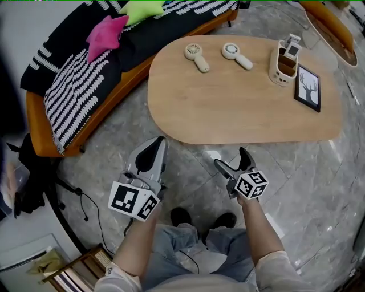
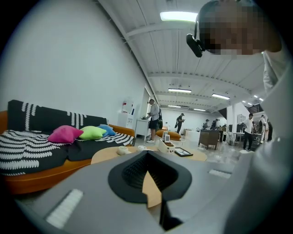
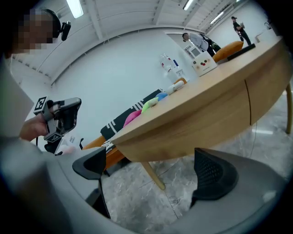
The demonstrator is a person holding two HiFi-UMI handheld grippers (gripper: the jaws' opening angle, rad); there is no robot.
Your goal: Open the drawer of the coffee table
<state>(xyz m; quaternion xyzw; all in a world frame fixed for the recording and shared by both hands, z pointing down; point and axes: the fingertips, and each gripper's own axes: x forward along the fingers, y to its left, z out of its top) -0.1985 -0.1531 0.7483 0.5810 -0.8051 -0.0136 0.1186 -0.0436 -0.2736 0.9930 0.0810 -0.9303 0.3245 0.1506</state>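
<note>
Your left claw (image 1: 155, 146) is clenched empty, your right claw (image 1: 232, 161) released with jaws apart; both hang near the worktop's (image 1: 228, 102) edge, touching nothing

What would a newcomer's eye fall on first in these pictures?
The oval coffee table fills the head view's middle. Upper left, a pink cushion and a green cushion lie on the striped sofa. Below, the left hand-held gripper is shut, the right hand-held gripper open.

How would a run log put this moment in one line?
left gripper: shut, empty | right gripper: open, empty, facing the coffee table edge | contact: none, both short of the table
</note>
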